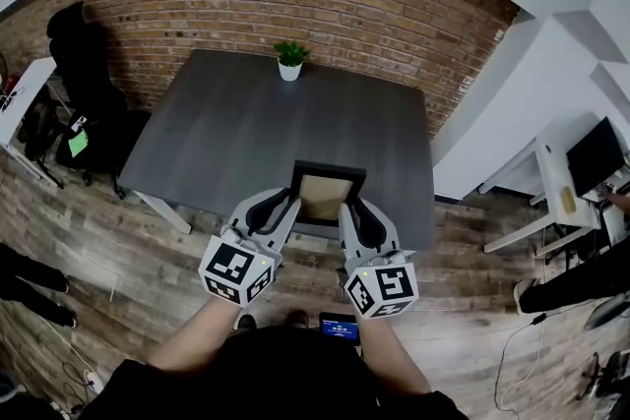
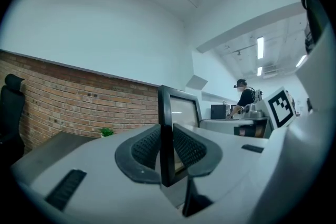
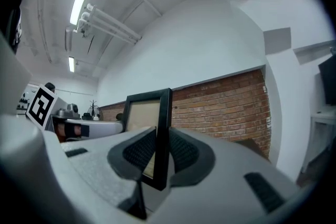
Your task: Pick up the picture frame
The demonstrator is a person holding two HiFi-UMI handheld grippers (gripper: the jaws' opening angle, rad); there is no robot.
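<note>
Left tool and right tool each clamp a picture frame edge; we should raise both evenly, clear of worktop.

The black, tan-faced picture frame seems upright, clamped both sides.

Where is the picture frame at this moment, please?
In the head view the picture frame is central, at the near edge of the table, clamped between the left gripper and the right gripper.
</note>
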